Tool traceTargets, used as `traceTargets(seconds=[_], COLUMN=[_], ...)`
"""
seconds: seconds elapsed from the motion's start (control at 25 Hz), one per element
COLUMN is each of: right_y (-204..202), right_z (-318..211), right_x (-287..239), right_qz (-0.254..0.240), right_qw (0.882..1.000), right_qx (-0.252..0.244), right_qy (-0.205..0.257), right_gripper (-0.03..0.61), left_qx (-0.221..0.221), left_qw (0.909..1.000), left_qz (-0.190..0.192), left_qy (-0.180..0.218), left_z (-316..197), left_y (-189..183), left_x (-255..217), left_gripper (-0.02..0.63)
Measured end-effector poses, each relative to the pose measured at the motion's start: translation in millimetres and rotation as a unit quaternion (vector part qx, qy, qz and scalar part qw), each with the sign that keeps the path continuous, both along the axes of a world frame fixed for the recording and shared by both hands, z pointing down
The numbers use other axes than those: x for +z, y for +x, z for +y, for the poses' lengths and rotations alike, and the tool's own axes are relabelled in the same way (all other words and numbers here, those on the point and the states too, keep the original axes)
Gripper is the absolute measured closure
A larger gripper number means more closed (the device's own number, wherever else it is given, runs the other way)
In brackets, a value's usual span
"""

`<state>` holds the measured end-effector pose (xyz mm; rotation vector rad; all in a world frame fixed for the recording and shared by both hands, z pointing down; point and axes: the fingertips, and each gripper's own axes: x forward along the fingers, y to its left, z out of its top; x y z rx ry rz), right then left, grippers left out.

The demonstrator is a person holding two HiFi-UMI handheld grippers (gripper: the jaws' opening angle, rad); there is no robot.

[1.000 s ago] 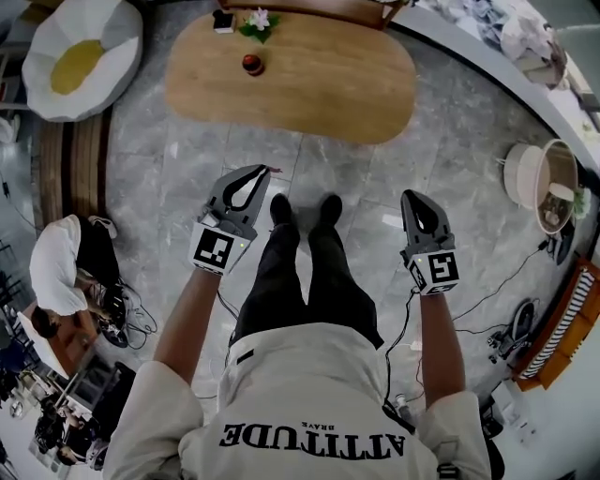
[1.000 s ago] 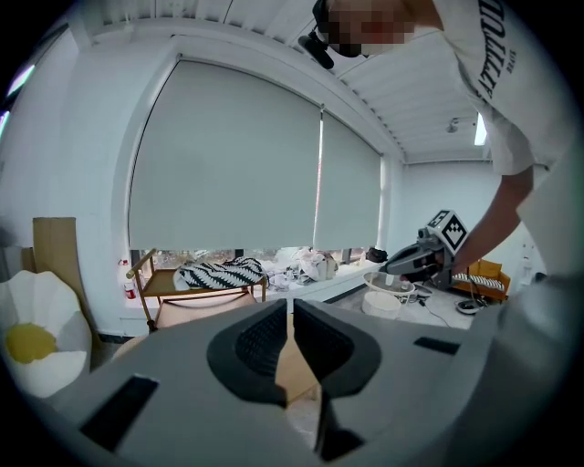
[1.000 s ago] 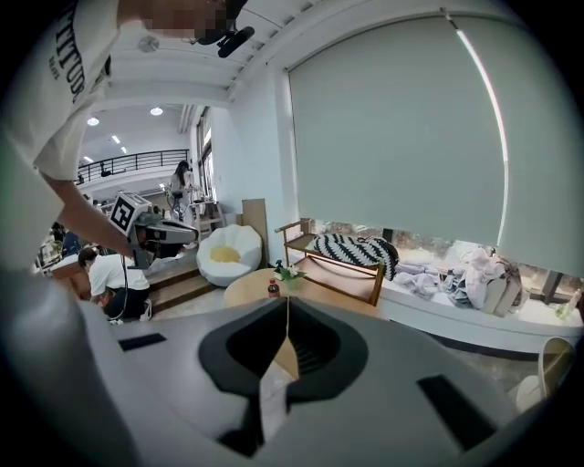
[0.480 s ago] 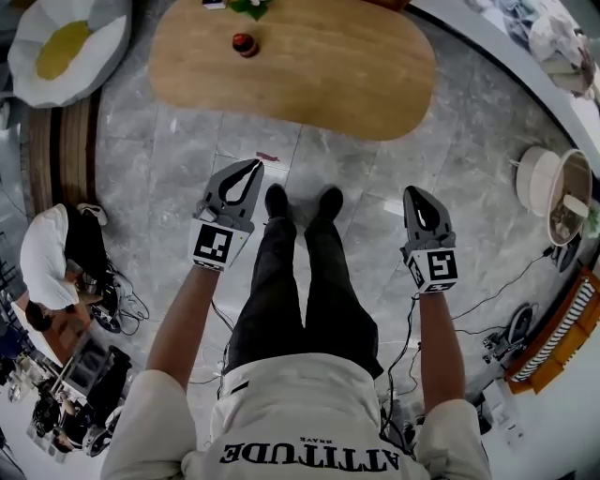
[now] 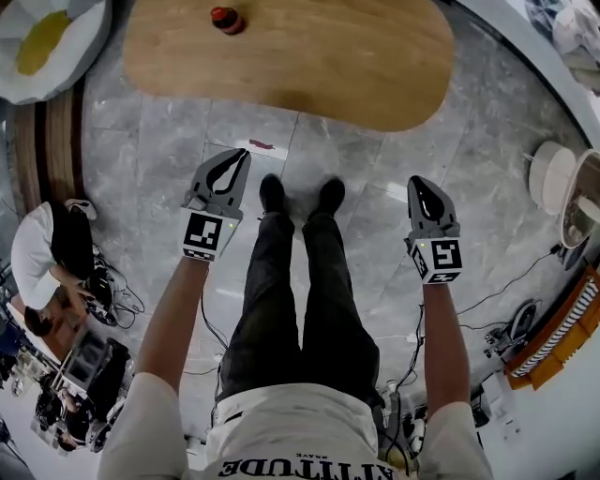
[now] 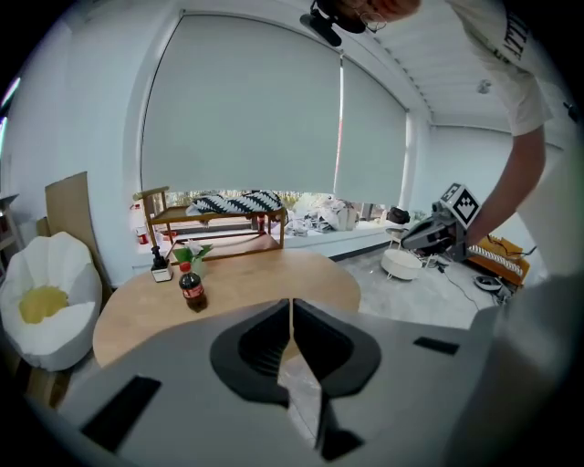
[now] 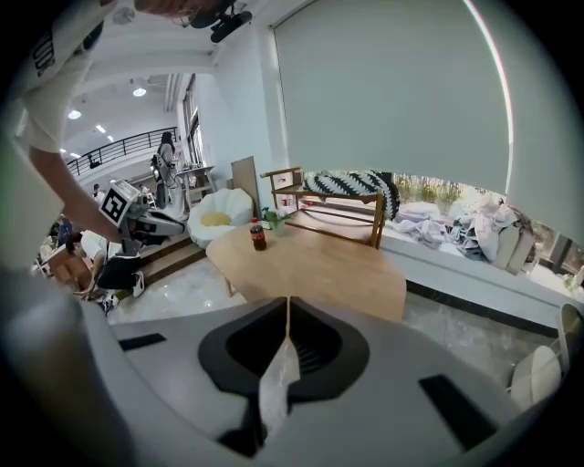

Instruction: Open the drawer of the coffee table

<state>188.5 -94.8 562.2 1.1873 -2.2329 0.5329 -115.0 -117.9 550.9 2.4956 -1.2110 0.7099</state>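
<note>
Jaws of left gripper (image 5: pixel 241 156) and right gripper (image 5: pixel 416 184) are closed, gripping nothing; both are apart from the coffee table worktop (image 5: pixel 309 66).

The person's shirt (image 5: pixel 281 433), at 6 o'clock in the head view, says "ATTITUDE" in big, dark, upside-down letters.

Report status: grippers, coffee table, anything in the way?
Jaws shut, empty: left gripper, right gripper. Ahead, coffee table untouched; drawer not in view. On top, bottle; no obstacle seen.
</note>
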Motion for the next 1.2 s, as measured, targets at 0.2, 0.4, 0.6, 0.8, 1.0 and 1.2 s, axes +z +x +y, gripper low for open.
traceTargets(seconds=[0.2,0.4,0.6,0.8,1.0,1.2], right_y=[7,6,4,5,10,20], right_z=[-4,-3,-2,-2,0,-6], right_x=[48,90,134,175,214,245], right_qz=[0.009,0.008,0.012,0.016,0.026,0.031], right_qw=[1.000,0.999,0.998,0.997,0.996,0.995], right_qx=[0.006,0.022,0.037,0.054,0.057,0.066], right_qy=[-0.016,-0.031,-0.041,-0.054,-0.061,-0.066], right_gripper=[0.557,0.549,0.529,0.515,0.510,0.478], left_qx=[0.009,0.011,-0.005,-0.013,-0.020,-0.020], left_qw=[0.9999,0.9994,0.9989,0.9976,0.9974,0.9975], left_qz=[-0.009,-0.022,-0.035,-0.052,-0.051,-0.044], left_qy=[-0.012,-0.024,-0.031,-0.045,-0.048,-0.053], left_z=[-6,-8,-12,-16,-15,-21], left_y=[-2,-5,-15,-30,-41,-43], left_x=[45,89,132,180,219,251], left_gripper=[0.591,0.591,0.591,0.591,0.589,0.540])
